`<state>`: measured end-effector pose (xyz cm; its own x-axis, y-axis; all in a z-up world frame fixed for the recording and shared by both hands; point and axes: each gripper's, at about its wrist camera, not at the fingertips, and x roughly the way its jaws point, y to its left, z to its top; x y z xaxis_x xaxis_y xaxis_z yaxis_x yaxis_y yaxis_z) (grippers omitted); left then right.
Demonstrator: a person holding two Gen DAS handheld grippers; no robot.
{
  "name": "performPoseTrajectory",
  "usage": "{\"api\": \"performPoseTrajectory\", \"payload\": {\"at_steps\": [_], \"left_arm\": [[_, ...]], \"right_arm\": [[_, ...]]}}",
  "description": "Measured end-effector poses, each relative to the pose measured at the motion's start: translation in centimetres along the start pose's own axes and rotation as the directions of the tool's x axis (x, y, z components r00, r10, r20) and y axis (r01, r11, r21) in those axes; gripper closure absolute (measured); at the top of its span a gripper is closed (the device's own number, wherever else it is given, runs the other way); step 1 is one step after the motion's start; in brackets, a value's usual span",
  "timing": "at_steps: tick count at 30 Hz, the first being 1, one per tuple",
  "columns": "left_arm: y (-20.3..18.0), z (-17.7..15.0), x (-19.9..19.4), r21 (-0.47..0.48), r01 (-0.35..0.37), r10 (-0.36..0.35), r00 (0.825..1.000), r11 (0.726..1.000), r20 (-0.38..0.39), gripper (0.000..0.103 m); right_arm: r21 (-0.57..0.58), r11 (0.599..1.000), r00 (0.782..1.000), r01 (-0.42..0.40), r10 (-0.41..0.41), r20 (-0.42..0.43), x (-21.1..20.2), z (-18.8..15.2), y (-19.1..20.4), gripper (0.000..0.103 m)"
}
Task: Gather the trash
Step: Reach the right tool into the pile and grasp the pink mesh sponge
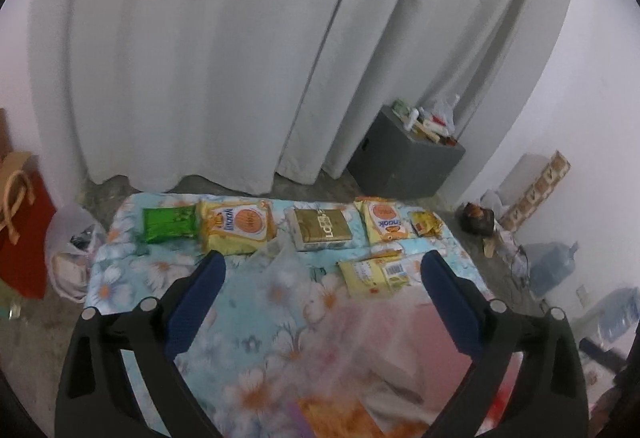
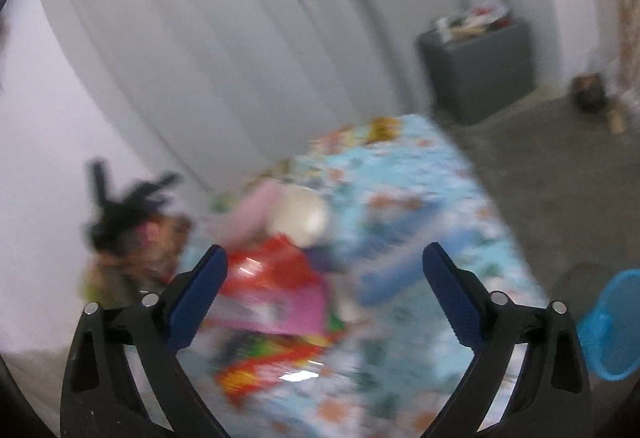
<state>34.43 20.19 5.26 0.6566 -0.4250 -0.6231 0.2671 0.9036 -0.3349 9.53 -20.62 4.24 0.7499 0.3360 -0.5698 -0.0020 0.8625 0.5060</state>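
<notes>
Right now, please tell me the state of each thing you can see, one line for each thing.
left gripper: open, nothing between its fingers.
right gripper: open, holds nothing.
green wrapper: lying flat on the floral cloth.
gold packet: lying flat, upside down to this camera.
yellow snack bags: lying flat in the far row.
clear plastic bag: crumpled, lying loose.
grey box: its top piled with things.

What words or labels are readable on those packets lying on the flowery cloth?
"snack", seen upside down, on the right yellow packet.
"snack", apparently, tilted and blurred, on the left yellow packet.
Gold lettering on the gold box: upside down, too blurred to read.
Barcode and small print on the near yellow packet: too small.
Green packet: no readable text.
Right wrist view: everything too blurred.
</notes>
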Motion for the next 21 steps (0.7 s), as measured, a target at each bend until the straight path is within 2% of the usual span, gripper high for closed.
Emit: {"api": "performPoseTrajectory", "payload": {"at_steps": [2, 4, 6, 10, 16, 21], "left_arm": [[0.4, 0.1, 1.8, -0.002, -0.005, 0.005, 1.0, 1.0, -0.026, 0.016], [1.0, 0.2, 3.5, -0.002, -0.025, 0.025, 0.998, 1.0, -0.055, 0.022], [1.5, 0.0, 4.8, -0.002, -0.039, 0.039, 0.995, 0.999, -0.09, 0.028], [2.1, -0.7, 6.4, -0.011, -0.059, 0.057, 0.987, 0.998, -0.148, 0.043], [2.0, -1.5, 6.8, 0.009, -0.056, 0.057, 0.982, 0.998, -0.179, 0.067], [1.4, -1.6, 6.5, 0.04, -0.049, 0.056, 0.983, 0.998, -0.174, 0.083]], "right_arm": [[0.067, 0.992, 0.992, -0.11, 0.114, -0.05, 1.5, 1.8, 0.1, 0.02], [0.113, 0.975, 0.975, -0.191, 0.202, -0.092, 3.0, 3.4, 0.4, 0.026], [0.143, 0.96, 0.956, -0.239, 0.258, -0.135, 4.6, 4.5, 1.0, 0.03], [0.176, 0.954, 0.932, -0.241, 0.278, -0.231, 8.6, 6.1, 2.1, 0.04], [0.255, 0.951, 0.894, -0.174, 0.261, -0.365, 14.4, 6.0, 1.4, 0.055], [0.278, 0.949, 0.868, -0.15, 0.261, -0.423, 16.0, 5.9, 1.7, 0.058]]}}
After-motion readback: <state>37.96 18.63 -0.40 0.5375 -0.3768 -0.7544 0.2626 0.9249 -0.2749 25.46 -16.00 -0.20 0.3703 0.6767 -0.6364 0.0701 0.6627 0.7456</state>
